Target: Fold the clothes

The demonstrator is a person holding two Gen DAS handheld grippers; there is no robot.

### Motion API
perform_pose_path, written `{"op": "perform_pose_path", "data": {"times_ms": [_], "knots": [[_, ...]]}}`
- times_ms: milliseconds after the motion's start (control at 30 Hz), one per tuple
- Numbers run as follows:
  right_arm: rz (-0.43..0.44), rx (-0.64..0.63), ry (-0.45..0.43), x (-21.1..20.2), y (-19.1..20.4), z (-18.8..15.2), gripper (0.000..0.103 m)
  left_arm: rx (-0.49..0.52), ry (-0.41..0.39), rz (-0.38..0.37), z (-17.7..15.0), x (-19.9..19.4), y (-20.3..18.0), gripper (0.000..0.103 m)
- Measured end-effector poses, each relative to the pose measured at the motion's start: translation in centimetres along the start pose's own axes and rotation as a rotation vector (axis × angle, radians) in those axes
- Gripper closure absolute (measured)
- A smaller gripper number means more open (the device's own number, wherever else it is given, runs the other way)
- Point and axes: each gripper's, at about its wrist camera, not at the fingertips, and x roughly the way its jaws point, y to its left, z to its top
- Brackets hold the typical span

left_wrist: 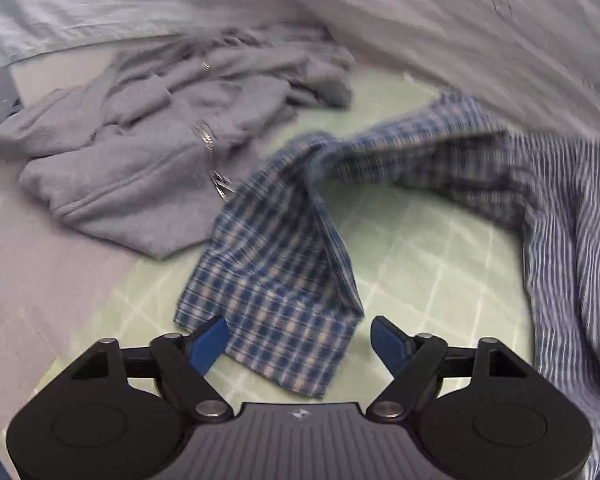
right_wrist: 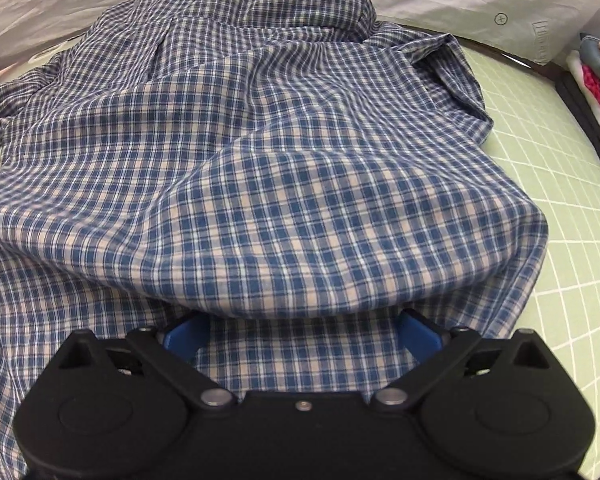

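A blue and white plaid shirt lies crumpled on a green grid mat. In the left wrist view one sleeve of the shirt stretches toward me, its cuff lying between the wide-apart blue fingers of my left gripper, which is open. In the right wrist view my right gripper is open with its blue fingers spread and their tips hidden under a billowing fold of the shirt; cloth also lies beneath them.
A grey fleece zip jacket lies bunched at the mat's far left. A pale sheet covers the back. A stack of folded clothes stands at the right edge. The mat shows bare between the sleeve and the shirt body.
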Motion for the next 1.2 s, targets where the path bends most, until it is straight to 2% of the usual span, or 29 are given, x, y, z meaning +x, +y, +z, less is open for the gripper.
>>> {"op": "perform_pose_path", "data": {"times_ms": [33,67,100,167,200,333,367,433,467,533,633,700,733,767,833,900,967,1033,1133,1200], "knots": [[0.003,-0.007,-0.002,0.1,0.0,0.1,0.001,-0.008,-0.006,-0.007,0.1,-0.2,0.3,0.066],[0.009,-0.013,-0.004,0.1,0.0,0.1,0.001,-0.032,-0.004,-0.033,0.3,-0.3,0.7,0.076],[0.014,-0.019,-0.007,0.2,0.0,0.2,0.001,-0.062,0.000,-0.051,0.6,-0.6,1.1,0.093],[0.026,-0.030,-0.011,0.3,-0.1,0.4,0.001,-0.106,0.006,-0.099,1.2,-1.9,1.7,0.094],[0.032,-0.033,-0.012,0.4,-0.2,0.5,0.001,-0.134,-0.004,-0.151,1.5,-2.8,1.9,0.095],[0.052,-0.040,-0.015,0.6,-0.4,0.7,0.000,-0.236,-0.033,-0.503,3.1,-7.0,1.8,0.095],[0.058,-0.038,-0.014,0.7,-0.5,0.8,0.000,-0.248,-0.047,-0.569,3.5,-7.8,1.3,0.095],[0.069,-0.030,-0.013,0.9,-0.6,1.0,0.000,-0.265,-0.077,-0.633,4.2,-8.8,0.7,0.096],[0.073,-0.027,-0.014,1.0,-0.6,1.0,0.000,-0.297,-0.093,-0.638,4.5,-9.0,0.7,0.096],[0.074,-0.029,-0.016,1.0,-0.4,1.1,0.000,-0.394,-0.137,-0.593,5.1,-9.1,2.3,0.102],[0.077,-0.024,-0.021,1.1,-0.6,1.1,0.000,-0.531,-0.201,-0.446,5.8,-9.1,6.6,0.103],[0.083,-0.007,-0.022,1.2,-0.9,1.0,0.000,-0.506,-0.222,-0.291,6.7,-9.1,8.8,0.103],[0.086,0.004,-0.023,1.3,-1.0,1.0,0.000,-0.469,-0.209,-0.248,7.1,-8.9,9.2,0.103],[0.088,0.015,-0.024,1.4,-1.1,1.0,0.000,-0.429,-0.192,-0.211,7.4,-8.8,9.5,0.101],[0.085,0.031,-0.029,1.5,-1.1,1.0,0.000,-0.364,-0.134,-0.206,7.5,-8.1,8.9,0.072],[0.078,0.046,-0.036,1.5,-1.0,0.9,0.000,-0.313,-0.069,-0.224,6.9,-7.1,7.4,0.061],[0.069,0.057,-0.040,1.4,-1.0,0.7,0.000,-0.282,-0.018,-0.261,5.9,-6.4,5.9,0.058],[0.069,0.053,-0.042,1.3,-0.9,0.4,0.000,-0.304,0.014,-0.307,4.6,-5.5,4.7,0.033],[0.071,0.046,-0.041,1.2,-0.8,0.3,0.000,-0.345,0.081,-0.403,2.9,-3.9,3.1,0.027],[0.077,0.042,-0.039,1.2,-0.9,0.3,0.000,-0.331,0.138,-0.409,2.3,-2.8,2.0,0.027]]}}
